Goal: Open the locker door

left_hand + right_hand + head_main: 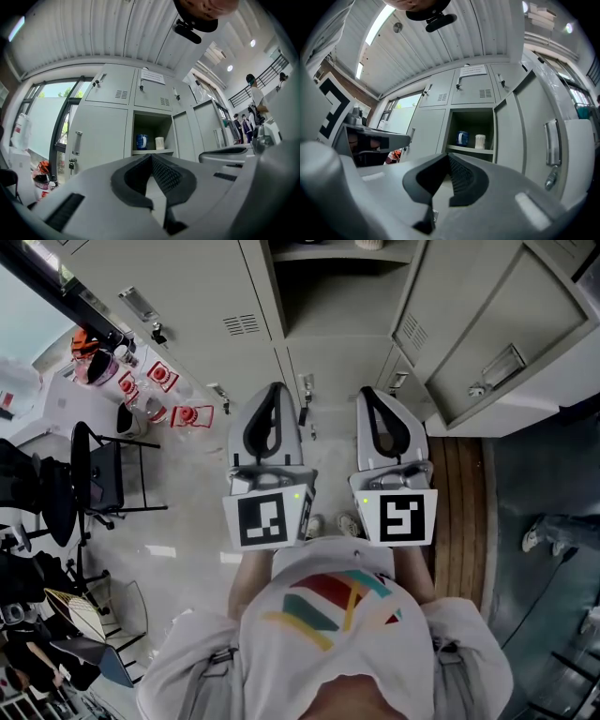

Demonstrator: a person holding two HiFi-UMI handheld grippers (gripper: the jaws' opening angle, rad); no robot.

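Note:
The grey locker bank fills the top of the head view. One locker door [487,343] stands swung open at the right, its handle [502,365] facing up. The open compartment [151,133] holds a blue cup [142,141] and a white cup [160,142] on a shelf. The same open door [508,136] and its handle [551,142] show in the right gripper view. My left gripper [277,388] [151,155] and right gripper [366,392] [448,157] are held side by side, short of the lockers. Both are shut with nothing between the pads.
A black folding chair [103,474] stands at the left, with red-and-white items [192,414] on the floor beside the lockers. A wooden strip [464,512] runs along the right. A padlock with keys [71,165] hangs on a shut locker. People [255,96] stand far right.

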